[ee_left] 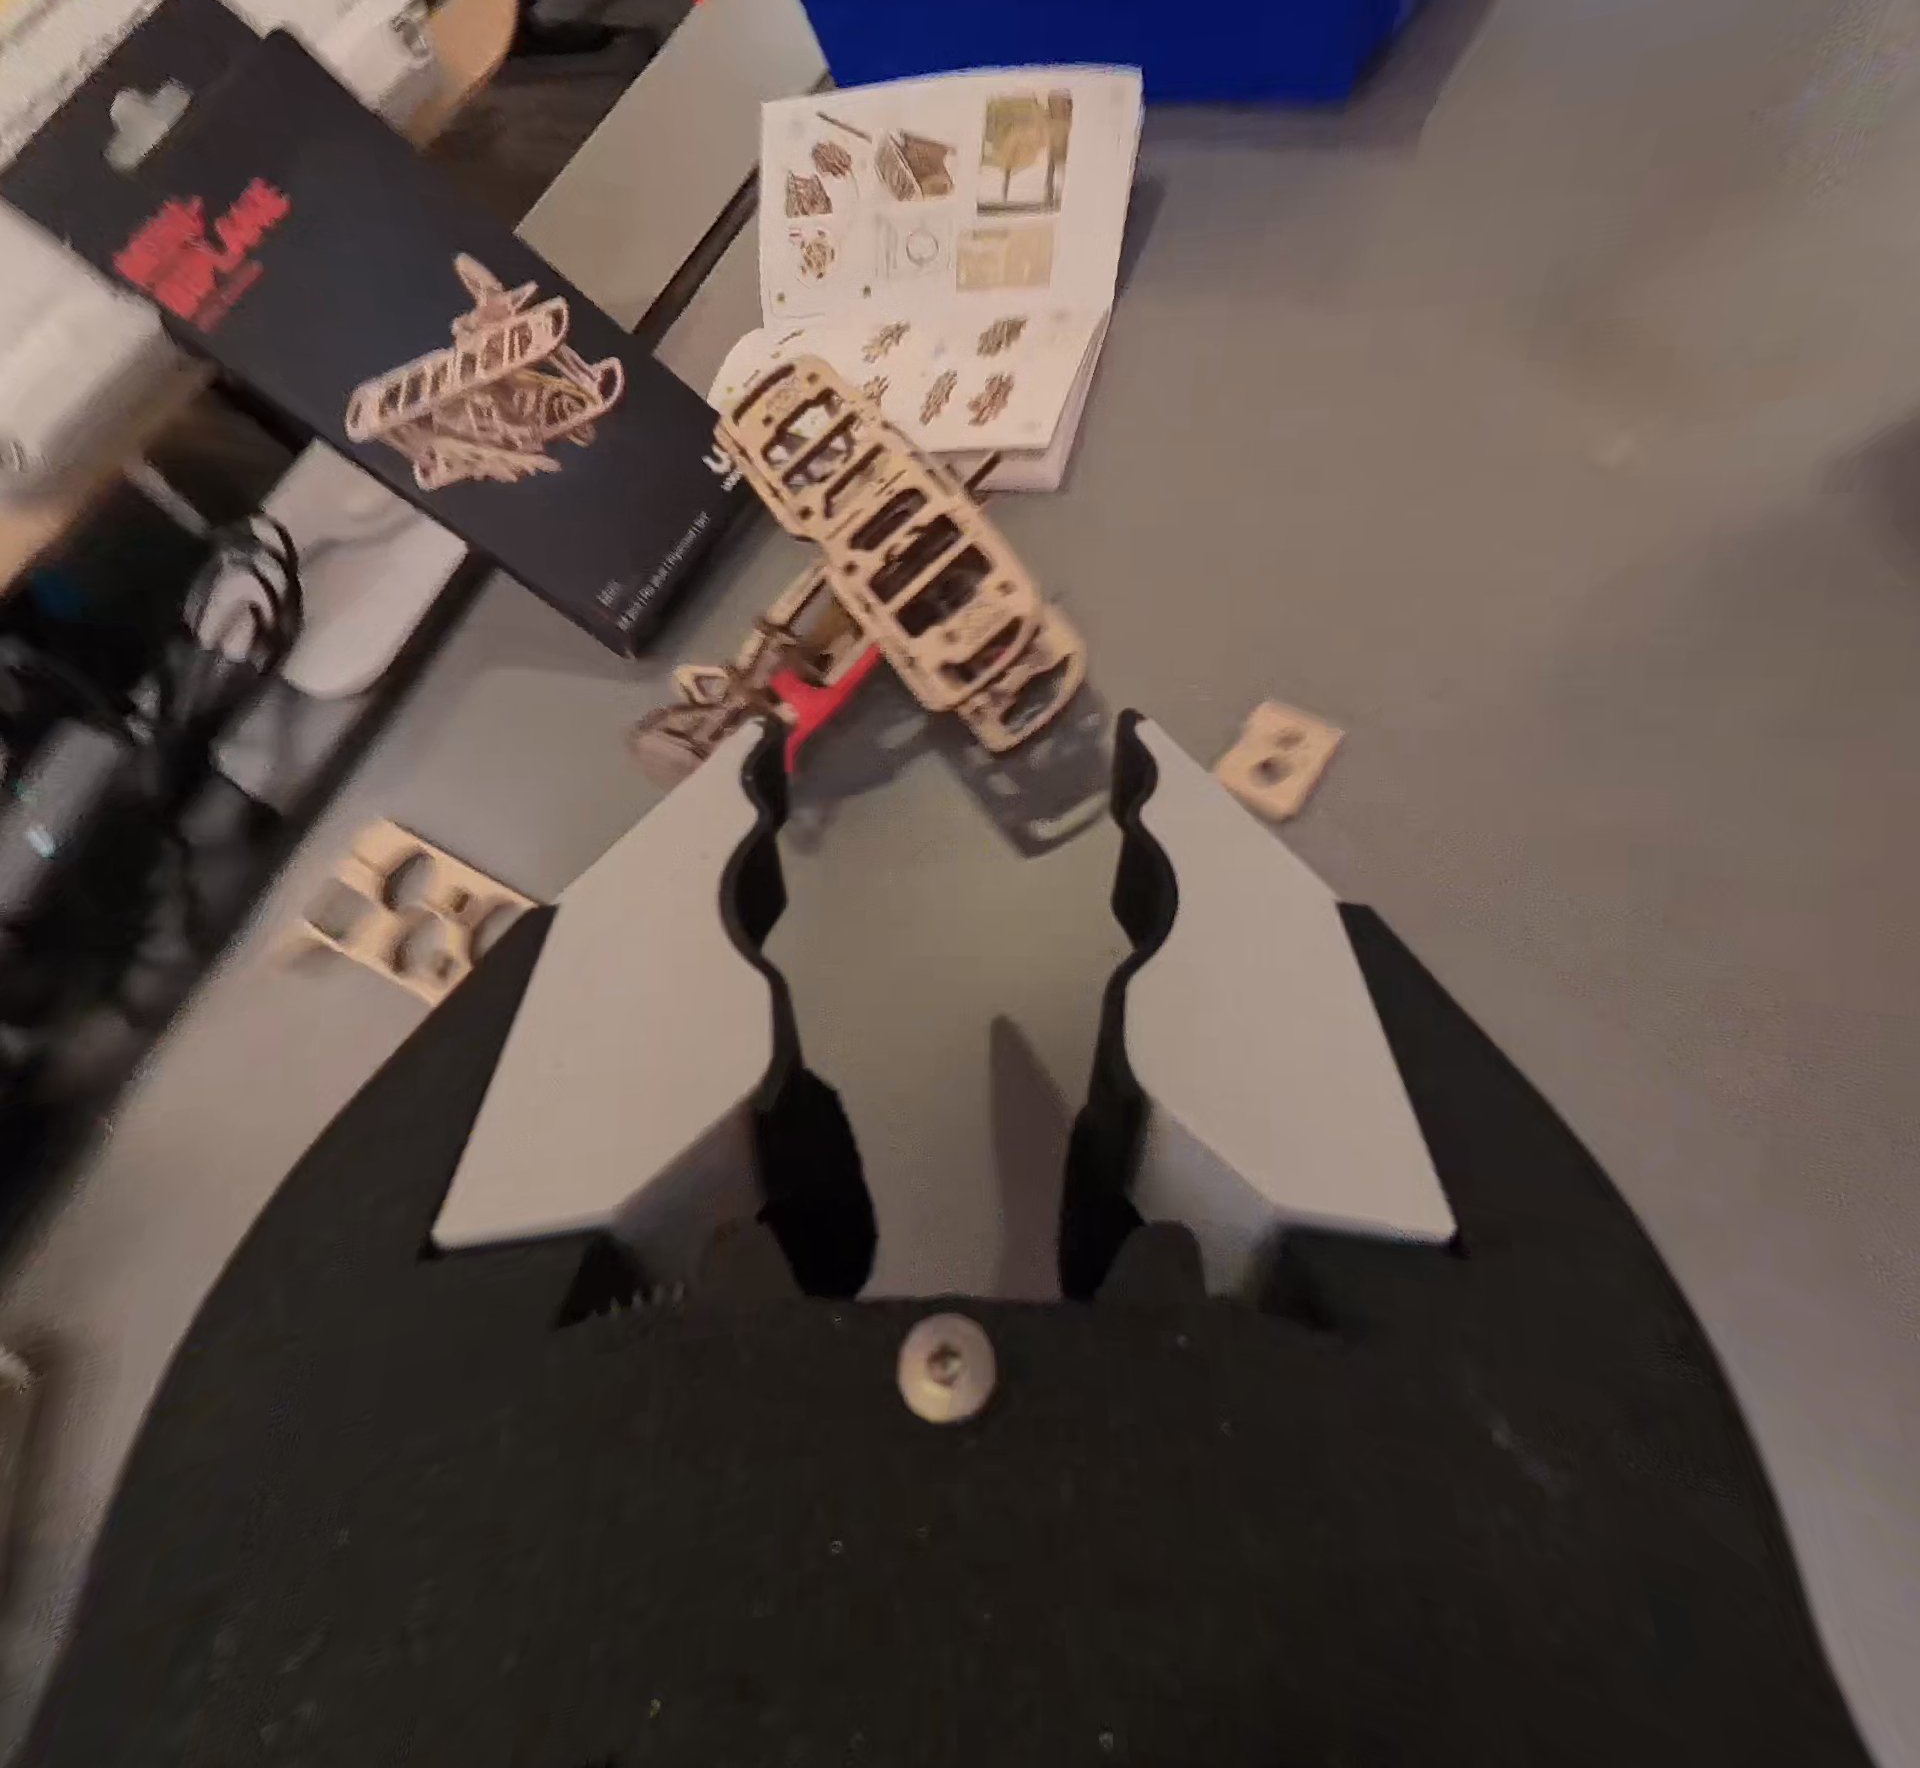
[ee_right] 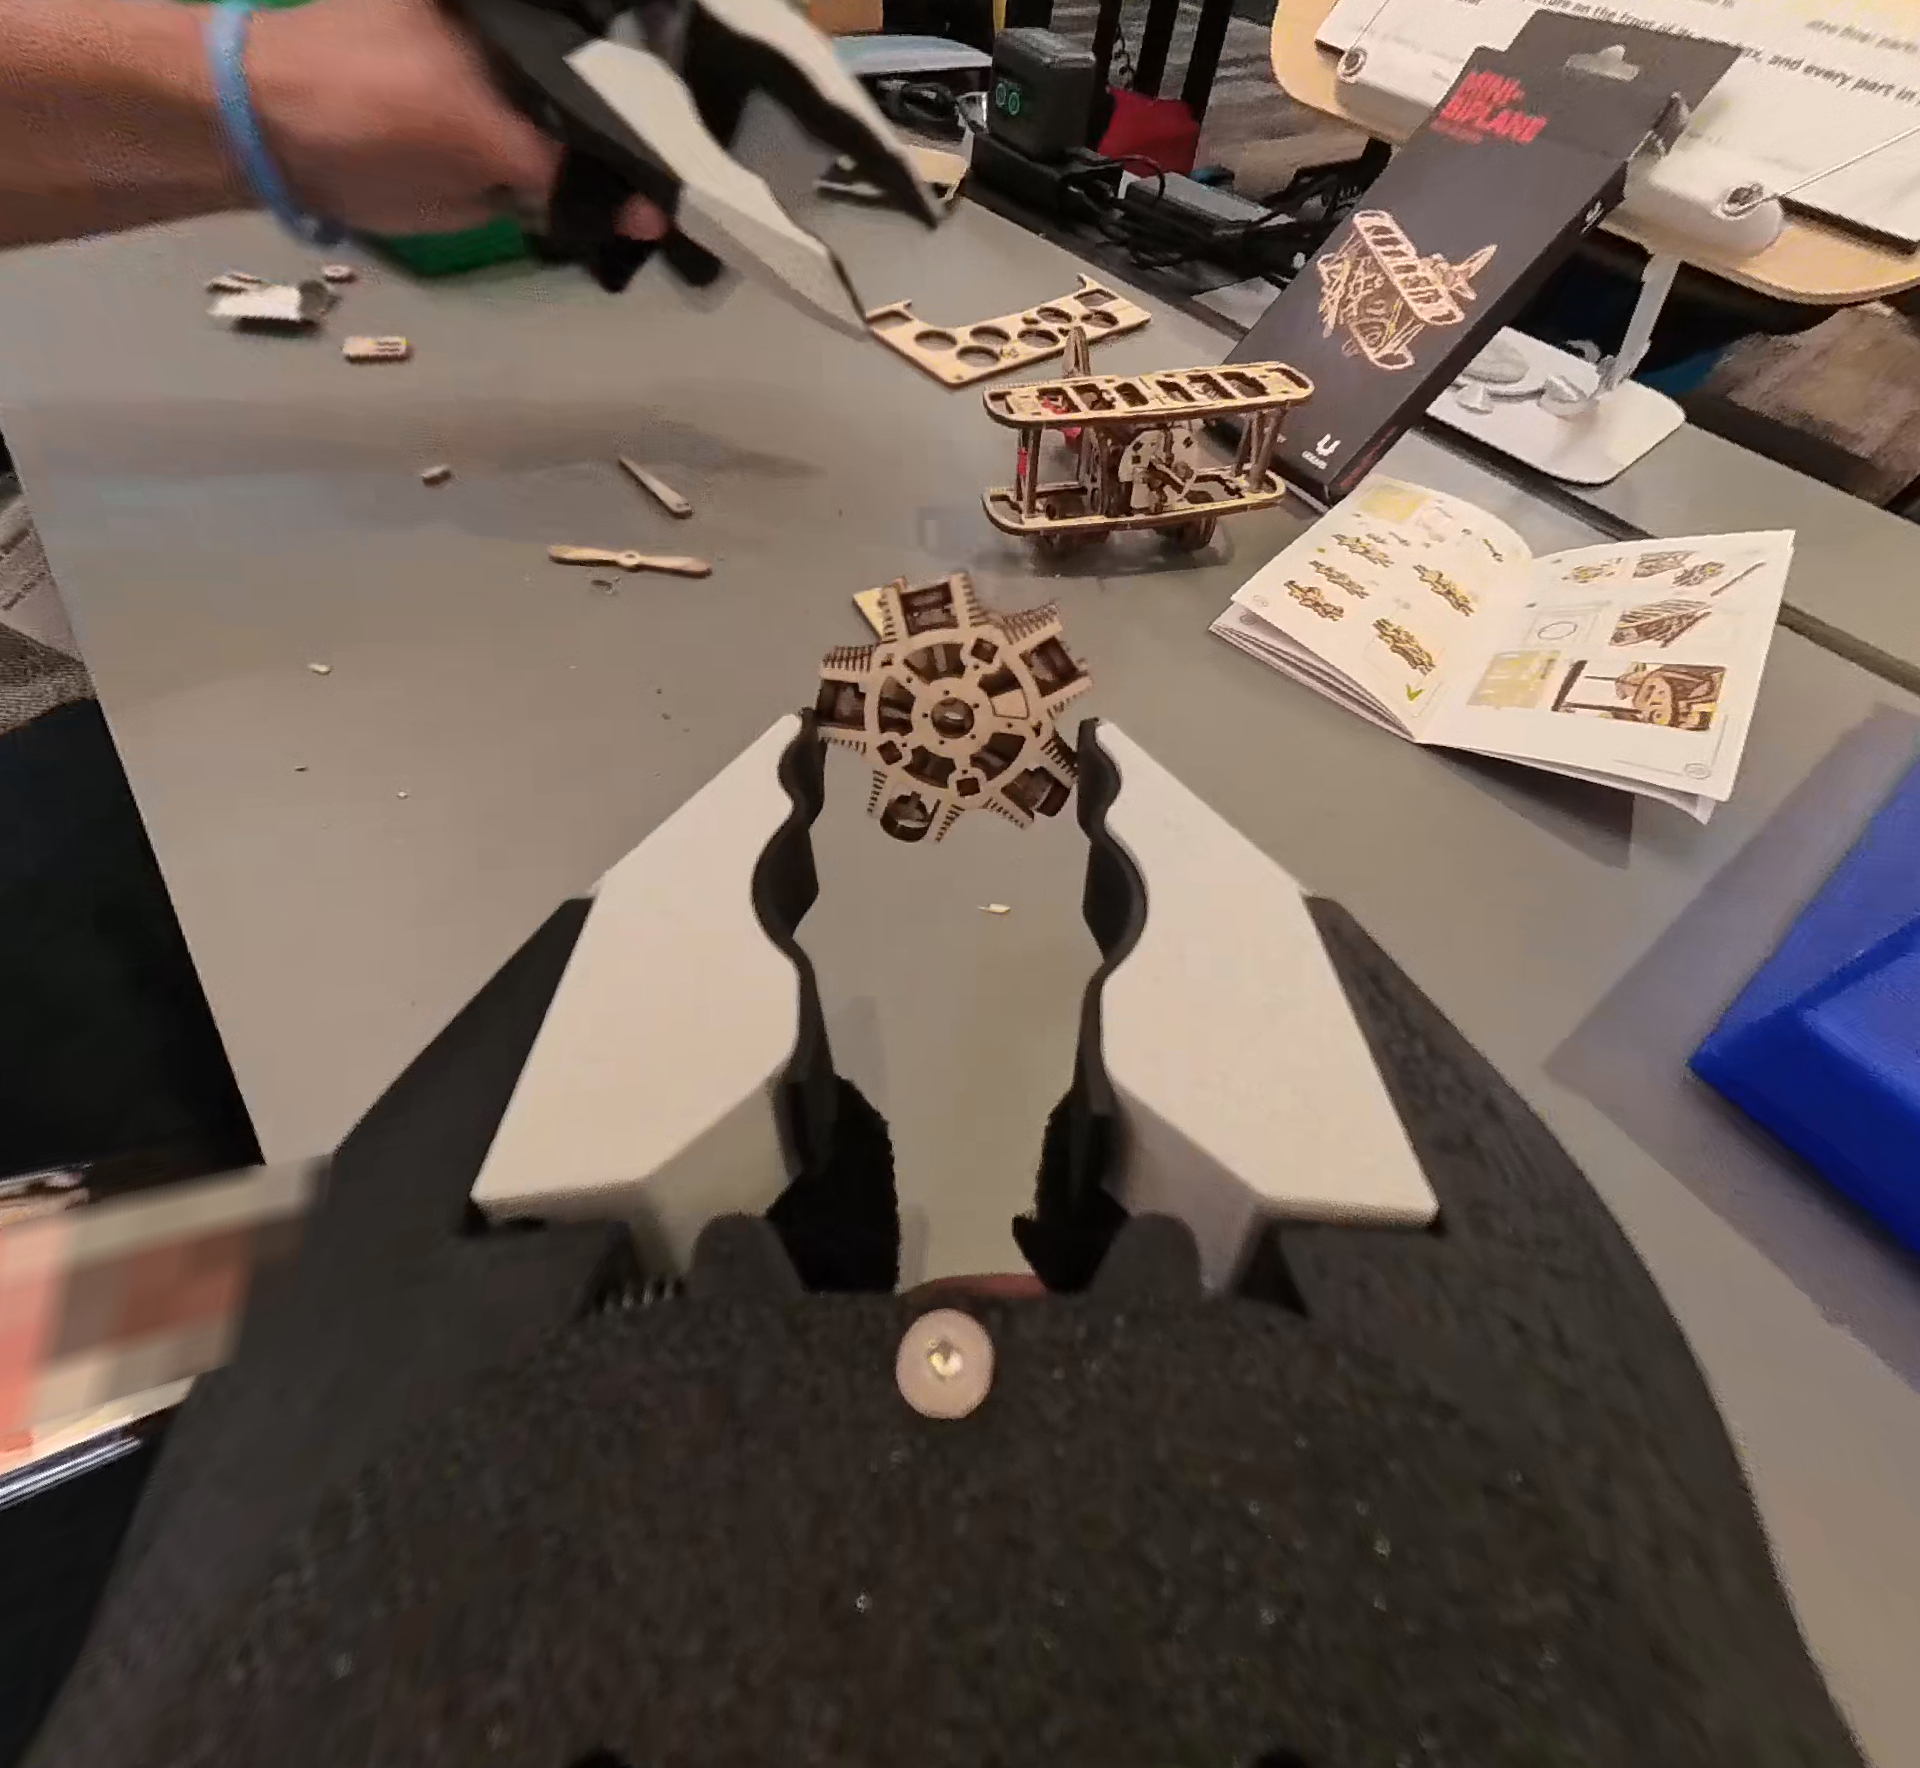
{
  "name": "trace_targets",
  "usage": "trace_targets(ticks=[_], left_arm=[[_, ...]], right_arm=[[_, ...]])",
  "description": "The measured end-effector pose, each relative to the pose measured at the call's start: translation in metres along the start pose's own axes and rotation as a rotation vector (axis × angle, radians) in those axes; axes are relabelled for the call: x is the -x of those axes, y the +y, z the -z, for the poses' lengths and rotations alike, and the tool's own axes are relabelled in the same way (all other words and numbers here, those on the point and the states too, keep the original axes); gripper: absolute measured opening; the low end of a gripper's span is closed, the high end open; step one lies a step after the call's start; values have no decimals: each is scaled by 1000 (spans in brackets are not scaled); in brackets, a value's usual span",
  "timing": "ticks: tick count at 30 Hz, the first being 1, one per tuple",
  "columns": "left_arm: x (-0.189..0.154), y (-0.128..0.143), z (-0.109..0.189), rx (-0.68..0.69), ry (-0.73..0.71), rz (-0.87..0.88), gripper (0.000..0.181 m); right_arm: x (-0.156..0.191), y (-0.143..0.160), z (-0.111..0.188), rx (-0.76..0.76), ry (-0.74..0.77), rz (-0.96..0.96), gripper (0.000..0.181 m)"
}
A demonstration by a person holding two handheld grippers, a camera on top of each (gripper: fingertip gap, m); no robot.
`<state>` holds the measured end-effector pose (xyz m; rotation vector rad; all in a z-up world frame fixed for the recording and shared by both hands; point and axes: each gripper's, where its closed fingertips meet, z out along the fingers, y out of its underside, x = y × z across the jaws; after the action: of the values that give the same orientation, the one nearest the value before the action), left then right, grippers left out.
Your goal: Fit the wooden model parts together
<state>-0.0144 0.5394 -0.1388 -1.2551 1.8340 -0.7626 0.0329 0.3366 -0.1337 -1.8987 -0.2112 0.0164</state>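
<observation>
right gripper [ee_right: 948, 742] fingers pinch radial engine [ee_right: 951, 710] | left gripper [ee_left: 940, 742] fingers spread, empty | biplane [ee_left: 894, 555] blurred

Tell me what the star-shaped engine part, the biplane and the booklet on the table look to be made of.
Engine part, held in the right claw: thin pale plywood, unfinished, with dark burnt-looking cut edges, probably laser-cut. Biplane: the same light wood and dark edges, plus a small red piece whose material I cannot tell. Booklet: white printed paper, folded open, matte as far as it shows.
</observation>
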Motion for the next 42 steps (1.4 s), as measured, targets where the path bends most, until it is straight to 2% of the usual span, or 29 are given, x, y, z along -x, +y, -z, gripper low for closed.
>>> trace_targets(ticks=[2, 5, 6, 9, 11, 13, 17, 21, 25, 32, 37, 40, 42], left_arm=[[17, 7, -18, 34, 60, -133, 64], [27, 7, -47, 47, 196, -243, 62], [30, 11, -57, 88, 246, -281, 67], [41, 33, -77, 339, 404, -382, 73], [43, 43, -73, 486, 526, -433, 63], [47, 46, -65, 549, 591, -501, 66], [66, 35, -67, 523, 586, -550, 72], [71, 40, -82, 591, 613, -539, 84], [57, 39, -94, 559, 652, -561, 80], [54, 43, -106, 558, 675, -608, 73], [73, 38, -92, 598, 627, -608, 68], [88, 22, -75, 512, 532, -491, 71], [86, 7, -64, 422, 446, -304, 76]], right_arm=[[3, 4, -2, 14, -3, -2, 48], [8, 7, -4, 28, -10, -3, 48], [8, 8, -5, 29, -9, -4, 48], [7, 8, -5, 29, -9, -24, 48], [3, 9, -5, 26, -5, -43, 48], [-1, 10, -4, 26, -4, -64, 48], [-7, 13, -2, 25, -4, -91, 48], [-9, 13, -6, 15, -25, -125, 48], [-9, 16, -8, 25, -36, -149, 48], [-9, 16, -7, 24, -43, -167, 48], [-12, 16, -6, 26, -31, -172, 48], [-13, 14, -3, 17, -26, -178, 48], [-14, 12, -1, 12, -23, -178, 48]])
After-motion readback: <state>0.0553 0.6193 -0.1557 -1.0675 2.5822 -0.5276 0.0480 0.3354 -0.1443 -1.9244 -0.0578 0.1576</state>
